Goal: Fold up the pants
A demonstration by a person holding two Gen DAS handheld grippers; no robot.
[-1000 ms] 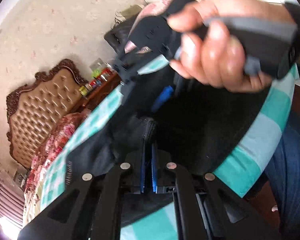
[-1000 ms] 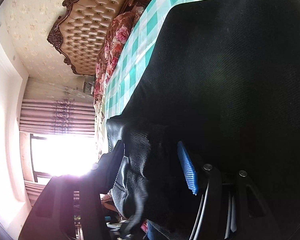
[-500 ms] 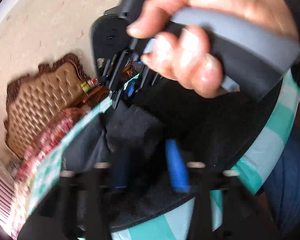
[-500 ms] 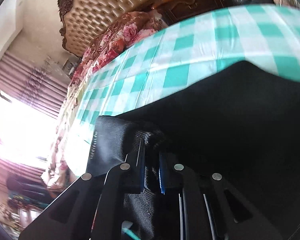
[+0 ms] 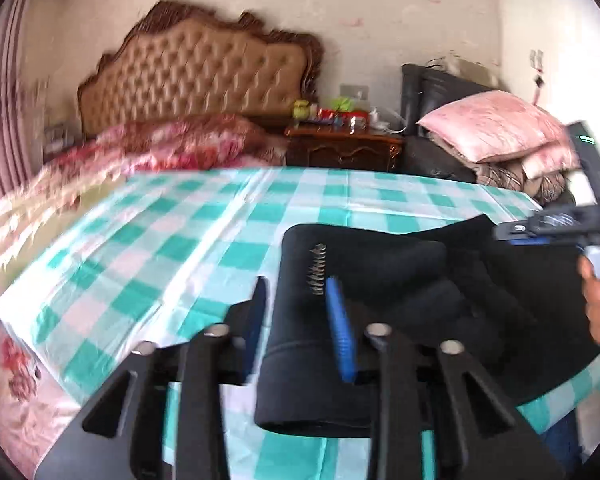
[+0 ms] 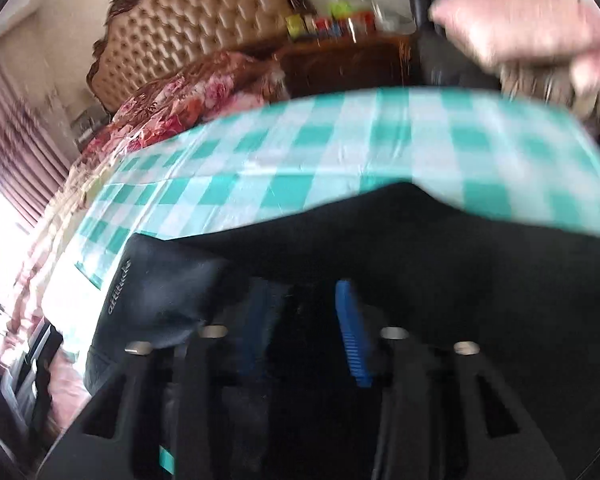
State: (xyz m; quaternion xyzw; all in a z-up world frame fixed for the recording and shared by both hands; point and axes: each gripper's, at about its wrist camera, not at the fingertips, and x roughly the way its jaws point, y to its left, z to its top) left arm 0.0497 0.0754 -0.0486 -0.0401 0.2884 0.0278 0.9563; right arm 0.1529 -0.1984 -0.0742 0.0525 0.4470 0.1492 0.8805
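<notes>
A bedroom with pale patterned wallpaper is seen, and a tabletop [image 5: 204,232] covered with a glossy teal-and-white checked cloth carries the work. On the near right part of that cloth the black pants [image 5: 380,280] are laid, of soft matte knit, bunched into thick rounded folds, with a smooth broad band turned toward the camera and a small row of pale lettering printed on it. The band's edge is seen between the ribbed blue pads of the left hand-held gripper [image 5: 300,316], which are held apart and are not pressed on the cloth. The jaws of the right hand-held gripper [image 6: 304,328] are being opened above the dark fabric, nothing being clamped between its pads. Beyond the tabletop a bed with a tufted tan headboard [image 5: 196,68] framed in carved dark wood is seen, then a floral red quilt [image 5: 172,144], a cluttered wooden nightstand [image 5: 344,148] and satin pink pillows [image 5: 492,128].
</notes>
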